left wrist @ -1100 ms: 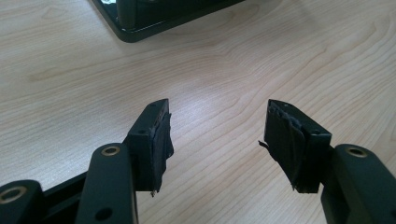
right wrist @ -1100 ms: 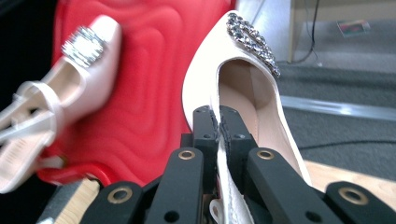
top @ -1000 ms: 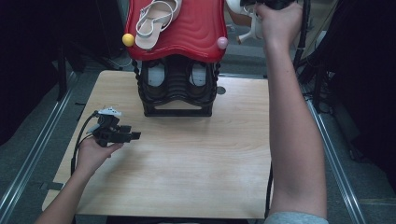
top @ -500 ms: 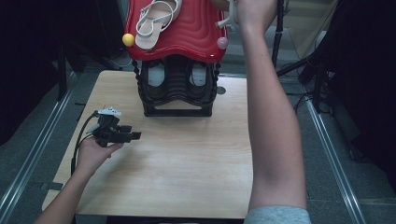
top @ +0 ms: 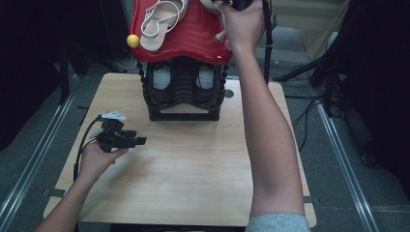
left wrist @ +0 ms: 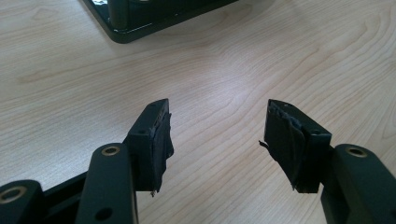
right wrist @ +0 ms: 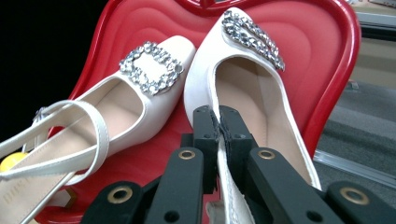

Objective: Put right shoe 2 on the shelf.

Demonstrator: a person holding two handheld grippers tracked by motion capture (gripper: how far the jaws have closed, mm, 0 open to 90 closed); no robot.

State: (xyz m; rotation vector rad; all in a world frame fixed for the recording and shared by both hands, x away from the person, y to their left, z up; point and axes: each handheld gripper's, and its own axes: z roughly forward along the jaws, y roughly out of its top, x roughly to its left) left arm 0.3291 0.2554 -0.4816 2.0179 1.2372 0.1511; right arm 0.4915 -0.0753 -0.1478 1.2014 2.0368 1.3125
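The right gripper [right wrist: 218, 122] is pinching the side wall of the second white shoe [right wrist: 243, 88] over the red tray [right wrist: 336, 70] (left gripper [left wrist: 217, 135] idling wide open above the table [left wrist: 224, 60]), so a thin-edge grip is risking slippage.

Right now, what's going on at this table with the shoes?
A person is setting white shoes on a red tray atop a black rack. The right claw is shut on the side wall of the second shoe, beside the first shoe lying there. The left claw rests open over the wooden table, empty.
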